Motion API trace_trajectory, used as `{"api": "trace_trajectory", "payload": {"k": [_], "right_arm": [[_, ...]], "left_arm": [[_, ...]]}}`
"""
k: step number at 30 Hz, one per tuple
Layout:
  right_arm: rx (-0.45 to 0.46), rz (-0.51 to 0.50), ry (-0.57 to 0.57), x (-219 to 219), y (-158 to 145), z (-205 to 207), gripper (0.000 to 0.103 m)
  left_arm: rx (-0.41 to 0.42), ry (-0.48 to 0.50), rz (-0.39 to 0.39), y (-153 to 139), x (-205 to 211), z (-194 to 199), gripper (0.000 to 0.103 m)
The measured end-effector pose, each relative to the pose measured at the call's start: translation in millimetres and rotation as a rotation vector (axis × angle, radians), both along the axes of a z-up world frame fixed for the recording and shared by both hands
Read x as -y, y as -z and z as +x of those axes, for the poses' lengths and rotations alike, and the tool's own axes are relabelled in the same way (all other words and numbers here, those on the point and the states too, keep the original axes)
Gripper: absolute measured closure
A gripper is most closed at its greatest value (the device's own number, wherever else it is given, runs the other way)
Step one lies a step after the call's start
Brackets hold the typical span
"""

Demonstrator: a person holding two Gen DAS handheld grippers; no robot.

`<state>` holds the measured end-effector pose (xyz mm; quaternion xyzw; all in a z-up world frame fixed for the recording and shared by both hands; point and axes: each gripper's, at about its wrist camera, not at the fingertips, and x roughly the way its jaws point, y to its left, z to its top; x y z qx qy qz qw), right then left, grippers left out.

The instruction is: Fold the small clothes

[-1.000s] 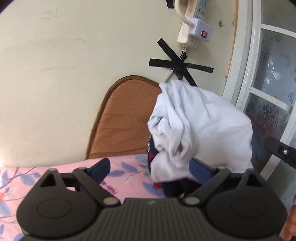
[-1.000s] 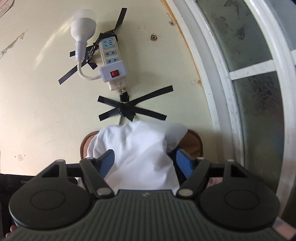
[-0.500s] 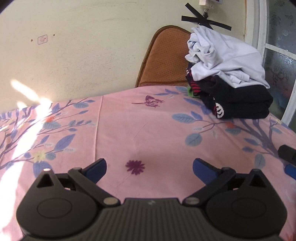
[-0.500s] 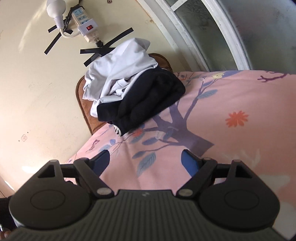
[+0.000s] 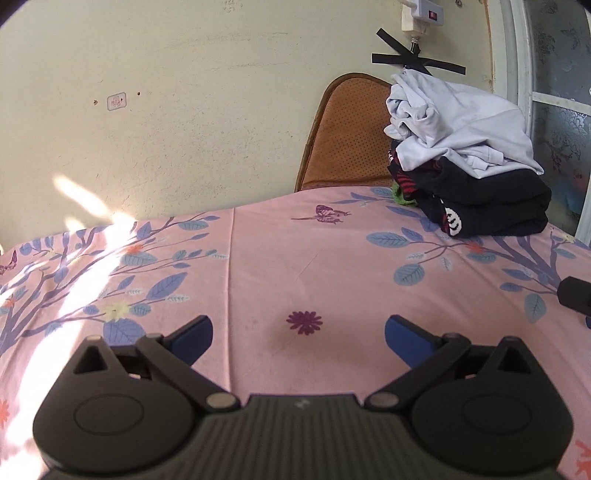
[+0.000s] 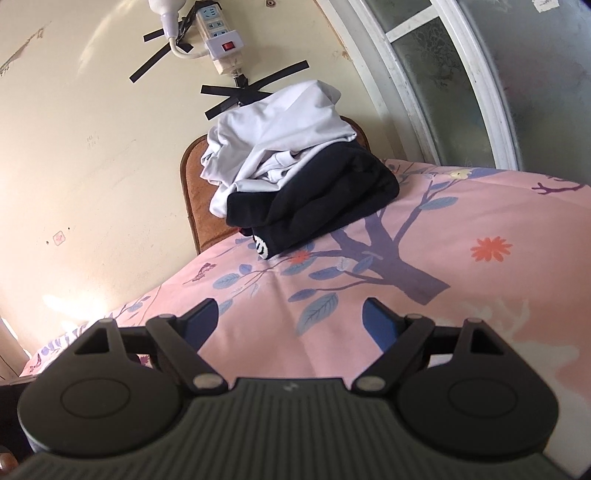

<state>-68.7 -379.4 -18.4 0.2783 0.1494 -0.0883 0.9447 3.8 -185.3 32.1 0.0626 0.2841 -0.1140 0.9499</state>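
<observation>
White garment (image 5: 458, 129) atop black stack (image 6: 314, 206), both grippers (image 5: 298, 334) (image 6: 290, 319) spread, bulb (image 6: 164, 5) right view only.

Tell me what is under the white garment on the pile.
Under the white garment lies folded black clothing, with red-striped and green bits at its edge. Anything deeper is covered.

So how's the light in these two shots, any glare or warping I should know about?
Left wrist view: sunlight blows out a streak across the pink sheet and wall at left; clothes pile sharp. Right wrist view: softer glare low on the wall, window frame bowed by the fisheye lens.
</observation>
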Motion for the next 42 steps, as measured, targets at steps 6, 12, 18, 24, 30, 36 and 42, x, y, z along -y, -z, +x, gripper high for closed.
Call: {"api": "trace_trajectory", "payload": {"k": [6, 12, 18, 24, 30, 36, 42], "right_arm": [[0.000, 0.012, -0.010, 1.7, 0.5, 2.8, 0.016], [0.005, 0.022, -0.003, 1.9, 0.5, 1.4, 0.016], [0.010, 0.026, 0.001, 2.6, 0.2, 0.2, 0.016], [0.023, 0.032, 0.020, 4.5, -0.2, -1.6, 0.016], [0.035, 0.042, 0.034, 6.2, 0.2, -3.7, 0.016], [0.042, 0.052, 0.036, 7.7, 0.6, -4.7, 0.015], [0.051, 0.068, 0.041, 9.9, 1.6, -6.6, 0.015]], "left_arm": [[-0.037, -0.023, -0.045, 1.6, -6.8, 5.7, 0.000], [-0.049, -0.019, -0.058, 2.4, -8.7, 7.0, 0.000], [-0.048, -0.023, -0.053, 2.6, -7.7, 6.8, 0.000], [-0.033, -0.014, -0.032, 2.5, -5.0, 4.1, 0.000], [-0.020, 0.001, -0.012, 2.0, -3.9, 1.7, 0.000], [-0.004, 0.012, 0.003, 1.5, -1.9, -1.1, 0.000], [0.001, 0.021, 0.009, 1.4, -2.2, -2.0, 0.000]]}}
